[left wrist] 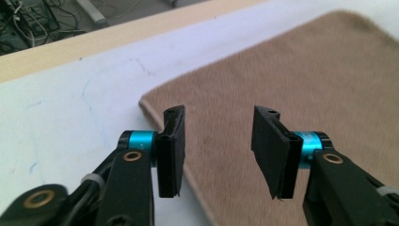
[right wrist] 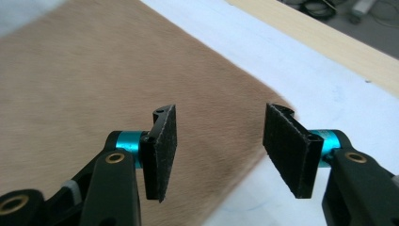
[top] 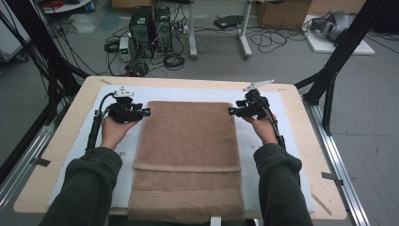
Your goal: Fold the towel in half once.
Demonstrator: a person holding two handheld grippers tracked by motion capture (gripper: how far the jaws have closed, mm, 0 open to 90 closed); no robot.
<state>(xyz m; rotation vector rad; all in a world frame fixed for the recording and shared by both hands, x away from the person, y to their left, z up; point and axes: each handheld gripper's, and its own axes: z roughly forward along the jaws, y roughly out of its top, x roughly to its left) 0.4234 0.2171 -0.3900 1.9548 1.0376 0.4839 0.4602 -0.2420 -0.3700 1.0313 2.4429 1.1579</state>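
Note:
A brown towel (top: pixel 188 150) lies folded on the white mat, its near part doubled over and its front edge hanging at the table's front. My left gripper (top: pixel 147 112) hovers at the towel's far left corner, jaws open and empty; in the left gripper view the towel (left wrist: pixel 301 75) lies flat below the gripper (left wrist: pixel 219 150). My right gripper (top: pixel 230 111) hovers at the far right corner, also open with nothing between its pads; in the right gripper view the towel corner (right wrist: pixel 94 75) rests on the mat beneath the gripper (right wrist: pixel 220 150).
The white mat (top: pixel 108 155) covers most of the wooden table (top: pixel 306 155). Black frame legs (top: pixel 329 84) stand at both sides. Computers and cables (top: pixel 150 33) sit on the floor beyond the far edge.

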